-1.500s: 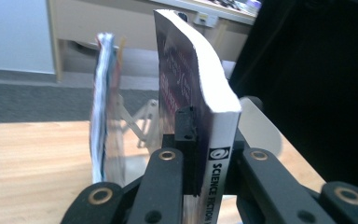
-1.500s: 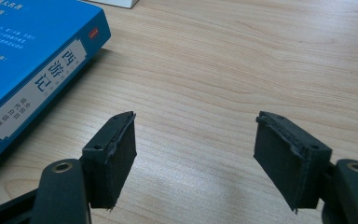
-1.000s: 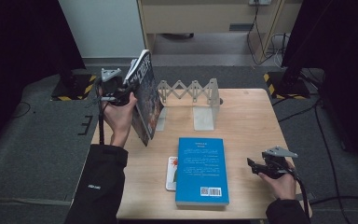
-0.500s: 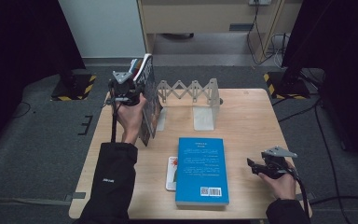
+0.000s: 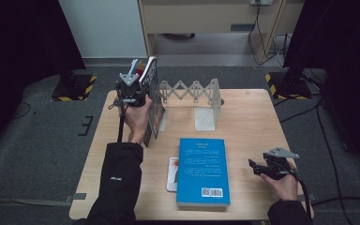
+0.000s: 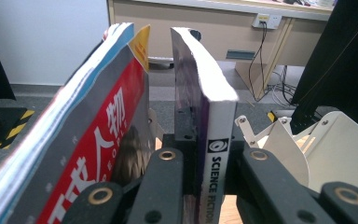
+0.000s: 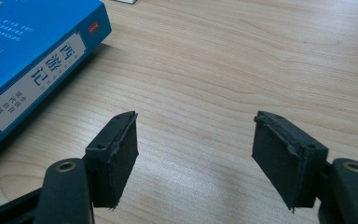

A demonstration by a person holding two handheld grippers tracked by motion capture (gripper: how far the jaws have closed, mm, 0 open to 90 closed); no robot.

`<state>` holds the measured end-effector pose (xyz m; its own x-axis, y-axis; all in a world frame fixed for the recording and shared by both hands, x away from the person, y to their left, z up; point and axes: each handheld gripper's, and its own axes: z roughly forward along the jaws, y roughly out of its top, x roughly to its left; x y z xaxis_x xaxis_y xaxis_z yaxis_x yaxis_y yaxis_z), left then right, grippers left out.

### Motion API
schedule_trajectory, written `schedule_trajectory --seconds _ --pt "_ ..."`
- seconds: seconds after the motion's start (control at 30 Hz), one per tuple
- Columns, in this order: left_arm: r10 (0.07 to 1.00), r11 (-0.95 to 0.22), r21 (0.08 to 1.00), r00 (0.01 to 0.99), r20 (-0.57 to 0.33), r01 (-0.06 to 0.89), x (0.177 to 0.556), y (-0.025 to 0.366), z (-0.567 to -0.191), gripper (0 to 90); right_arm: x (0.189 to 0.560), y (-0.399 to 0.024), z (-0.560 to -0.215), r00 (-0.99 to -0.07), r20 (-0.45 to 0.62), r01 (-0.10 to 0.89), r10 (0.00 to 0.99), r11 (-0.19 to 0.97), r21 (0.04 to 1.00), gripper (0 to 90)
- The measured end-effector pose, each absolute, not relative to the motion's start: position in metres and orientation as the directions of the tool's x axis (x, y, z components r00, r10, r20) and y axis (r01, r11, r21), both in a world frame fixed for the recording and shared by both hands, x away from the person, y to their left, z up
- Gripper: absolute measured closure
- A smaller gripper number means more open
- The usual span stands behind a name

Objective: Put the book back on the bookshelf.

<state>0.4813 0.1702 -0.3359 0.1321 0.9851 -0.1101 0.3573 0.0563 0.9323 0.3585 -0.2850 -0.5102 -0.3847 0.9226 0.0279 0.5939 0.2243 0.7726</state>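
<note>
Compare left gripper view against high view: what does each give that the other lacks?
Left gripper view: the spine lettering SCIENCE FICTION on the held book, clamped in the left gripper's jaws, and the cover print of the red-covered book beside it. High view: the blue book lying flat on the table, and the right gripper open beside it. Both: the held book upright and the folding book rack.

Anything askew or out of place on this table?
Mildly: the red magazine leans sideways instead of standing upright beside the Science Fiction book clamped in the left gripper. Otherwise nothing stands out.
</note>
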Motion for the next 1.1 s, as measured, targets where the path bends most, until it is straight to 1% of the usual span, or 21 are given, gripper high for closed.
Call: schedule_trajectory --seconds 0.2,0.33,0.5,0.67,0.9,1.1 --pt "0.987 0.041 0.936 0.132 -0.092 0.349 0.48 0.174 -0.342 81.8 0.359 -0.285 -0.511 -0.392 0.02 0.591 0.92 0.235 0.772 31.2" --pt "0.984 0.047 0.934 0.143 -0.104 0.353 0.477 0.178 -0.343 81.7 0.359 -0.285 -0.511 -0.393 0.019 0.591 0.92 0.236 0.771 31.2" --pt "0.983 0.039 0.923 0.152 -0.104 0.382 0.472 0.182 -0.345 81.5 0.358 -0.285 -0.511 -0.392 0.024 0.597 0.92 0.234 0.767 31.2" --pt "0.982 -0.003 0.908 0.173 -0.076 0.42 0.466 0.185 -0.345 81.3 0.359 -0.284 -0.511 -0.396 0.027 0.599 0.918 0.236 0.765 30.9" --pt "0.98 -0.036 0.875 0.191 -0.065 0.482 0.46 0.19 -0.346 81.0 0.358 -0.284 -0.511 -0.396 0.029 0.6 0.918 0.235 0.765 30.7" --pt "0.98 -0.041 0.862 0.19 -0.064 0.505 0.461 0.192 -0.344 79.8 0.359 -0.283 -0.511 -0.402 0.029 0.599 0.915 0.239 0.764 30.6"
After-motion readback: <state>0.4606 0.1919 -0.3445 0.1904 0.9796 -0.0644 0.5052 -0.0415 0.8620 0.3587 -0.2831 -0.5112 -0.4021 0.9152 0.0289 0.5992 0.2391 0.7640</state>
